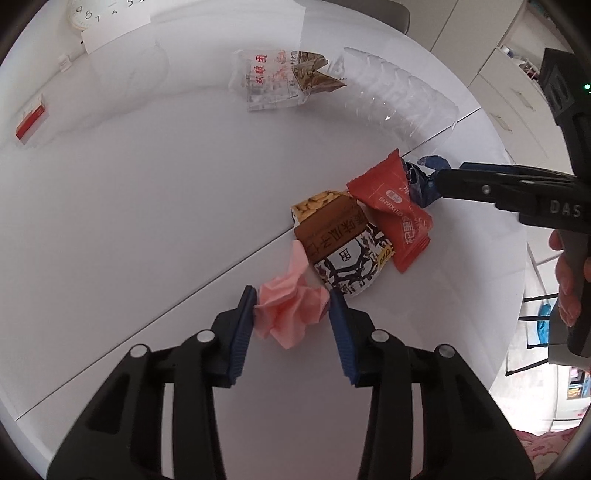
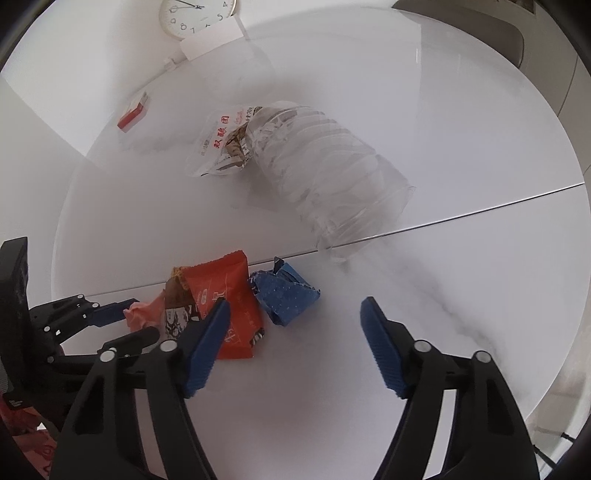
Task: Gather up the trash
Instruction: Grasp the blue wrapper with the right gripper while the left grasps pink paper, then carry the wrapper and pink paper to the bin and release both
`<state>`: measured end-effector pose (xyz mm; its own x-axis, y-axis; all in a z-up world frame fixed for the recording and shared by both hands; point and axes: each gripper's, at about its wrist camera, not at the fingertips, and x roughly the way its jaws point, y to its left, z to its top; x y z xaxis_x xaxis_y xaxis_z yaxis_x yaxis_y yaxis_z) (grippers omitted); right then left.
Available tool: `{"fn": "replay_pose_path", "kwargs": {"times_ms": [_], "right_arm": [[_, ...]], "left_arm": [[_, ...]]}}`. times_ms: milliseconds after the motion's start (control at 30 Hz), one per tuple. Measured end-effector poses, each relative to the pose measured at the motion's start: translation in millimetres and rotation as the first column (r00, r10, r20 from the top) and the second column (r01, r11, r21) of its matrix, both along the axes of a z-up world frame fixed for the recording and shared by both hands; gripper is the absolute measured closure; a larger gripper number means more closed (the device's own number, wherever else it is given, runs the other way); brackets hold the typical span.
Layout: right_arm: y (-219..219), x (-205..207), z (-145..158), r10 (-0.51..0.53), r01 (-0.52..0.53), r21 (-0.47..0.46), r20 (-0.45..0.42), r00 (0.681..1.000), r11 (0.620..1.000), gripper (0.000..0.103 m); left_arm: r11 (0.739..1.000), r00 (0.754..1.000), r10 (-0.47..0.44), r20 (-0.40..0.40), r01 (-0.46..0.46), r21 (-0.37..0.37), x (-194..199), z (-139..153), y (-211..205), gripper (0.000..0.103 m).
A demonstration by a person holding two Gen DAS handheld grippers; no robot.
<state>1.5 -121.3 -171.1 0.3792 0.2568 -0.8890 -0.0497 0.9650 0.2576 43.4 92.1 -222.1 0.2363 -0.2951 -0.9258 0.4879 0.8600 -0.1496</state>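
My left gripper [image 1: 292, 301] stands with both pads against a crumpled pink tissue [image 1: 288, 310] on the white table; it also shows in the right wrist view [image 2: 142, 313]. Beyond the tissue lie a brown-and-black snack packet [image 1: 341, 251], a red wrapper [image 1: 397, 206] and a blue wrapper [image 2: 286, 293]. My right gripper [image 2: 295, 314] is open and empty, low over the table just short of the blue wrapper. A clear plastic container [image 2: 325, 177] lies on its side farther back, with a printed clear bag [image 2: 221, 140] at its far end.
A small red-and-white box [image 2: 131, 116] lies at the far left of the table [image 2: 443, 295]. A clock [image 2: 195, 14] and a white card lean at the back. The table's edge curves round at the right, with cabinets [image 1: 517, 96] beyond.
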Motion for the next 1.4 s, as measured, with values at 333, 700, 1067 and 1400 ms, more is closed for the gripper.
{"fn": "replay_pose_path", "kwargs": {"times_ms": [333,700,1067,1400], "right_arm": [[9,13,-10,-0.004,0.004,0.010,-0.040,0.999,1.000,0.075],[-9,7,-1,-0.053,0.053,0.070,0.003,0.999,0.996,0.096],[-101,-94,39,-0.200,0.196,0.058,0.072,0.977,0.979,0.096],[-193,-219,10,-0.417,0.416,-0.014,-0.016,0.909,0.909,0.096]], "left_arm": [[0.999,0.999,0.025,0.028,-0.024,-0.028,2,30,15,0.066],[0.999,0.996,0.013,0.087,-0.009,-0.045,-12,71,1,0.066],[0.984,0.984,-0.140,0.113,0.151,-0.098,-34,97,-86,0.066],[0.933,0.942,-0.324,0.089,0.334,-0.136,-81,100,-183,0.066]]}}
